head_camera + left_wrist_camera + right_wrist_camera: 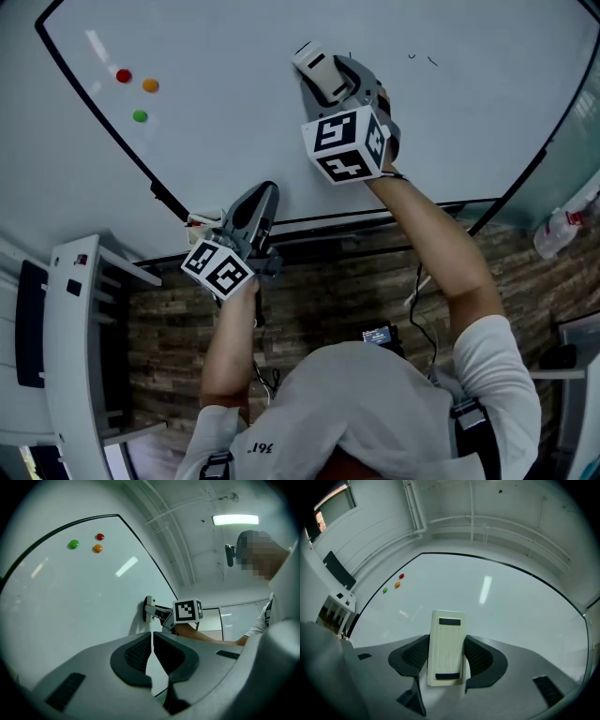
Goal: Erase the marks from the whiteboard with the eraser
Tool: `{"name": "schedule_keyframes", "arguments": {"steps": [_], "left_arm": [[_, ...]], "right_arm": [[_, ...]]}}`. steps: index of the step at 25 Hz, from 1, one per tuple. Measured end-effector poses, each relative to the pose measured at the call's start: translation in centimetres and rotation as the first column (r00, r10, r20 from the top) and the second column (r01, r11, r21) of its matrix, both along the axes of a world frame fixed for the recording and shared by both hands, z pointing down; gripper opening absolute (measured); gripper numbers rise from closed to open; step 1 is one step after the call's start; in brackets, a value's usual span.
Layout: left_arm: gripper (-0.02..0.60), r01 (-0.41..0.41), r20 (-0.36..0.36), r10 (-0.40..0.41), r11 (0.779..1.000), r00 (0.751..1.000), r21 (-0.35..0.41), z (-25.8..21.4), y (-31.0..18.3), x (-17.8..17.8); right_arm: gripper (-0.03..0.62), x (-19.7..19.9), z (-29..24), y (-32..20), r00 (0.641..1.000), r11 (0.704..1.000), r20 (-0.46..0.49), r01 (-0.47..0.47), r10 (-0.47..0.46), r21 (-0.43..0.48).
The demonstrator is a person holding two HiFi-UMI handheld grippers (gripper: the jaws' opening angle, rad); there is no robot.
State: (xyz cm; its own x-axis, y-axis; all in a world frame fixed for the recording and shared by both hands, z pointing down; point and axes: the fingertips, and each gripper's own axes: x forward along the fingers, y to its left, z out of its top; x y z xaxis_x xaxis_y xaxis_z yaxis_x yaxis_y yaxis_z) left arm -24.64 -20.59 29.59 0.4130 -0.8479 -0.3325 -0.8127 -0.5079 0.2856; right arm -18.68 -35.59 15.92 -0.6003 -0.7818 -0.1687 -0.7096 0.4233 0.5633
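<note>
At the upper left of the head view, three magnets (139, 89) dot the whiteboard (234, 122). Lower left, the left gripper (262, 195) hangs by the board's bottom edge, fingers pressed together on nothing. At upper centre the right gripper (323, 77) clamps the eraser (314, 64) flat on the board, its long axis along the fingers. Two faint marks (431, 61) lie to its right, with bare board between and the frame beyond them.
</note>
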Motion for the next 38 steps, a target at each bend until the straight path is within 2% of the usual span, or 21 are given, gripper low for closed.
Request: {"name": "schedule_keyframes", "arguments": {"steps": [8, 13, 17, 26, 38], "left_arm": [[0.012, 0.075, -0.021, -0.075, 0.997, 0.997, -0.017, 1.0, 1.6, -3.6], [0.013, 0.088, -0.026, -0.089, 0.996, 0.996, -0.032, 1.7, 1.9, -4.5], [0.012, 0.085, -0.022, -0.085, 0.996, 0.996, -0.034, 1.6, 1.9, -4.2], [0.014, 0.055, -0.013, -0.055, 0.998, 0.998, -0.034, 1.5, 1.0, -2.4], [0.013, 0.041, -0.007, -0.041, 0.999, 0.999, -0.027, 0.9, 0.3, -0.2]], "right_arm": [[0.258, -5.8, 1.3, 2.2, 0.998, 0.998, -0.019, 0.058, -0.058, -0.006], [0.258, -7.4, 1.8, 1.8, 0.998, 0.999, -0.059, 0.007, -0.004, 0.048], [0.259, -7.3, 1.8, 1.6, 0.997, 0.997, -0.066, -0.028, 0.033, 0.071], [0.258, -7.2, 1.9, 1.1, 0.996, 0.996, -0.08, -0.041, 0.047, 0.074], [0.258, -3.0, 1.1, -0.3, 0.993, 0.993, -0.058, -0.095, 0.099, 0.068]]}}
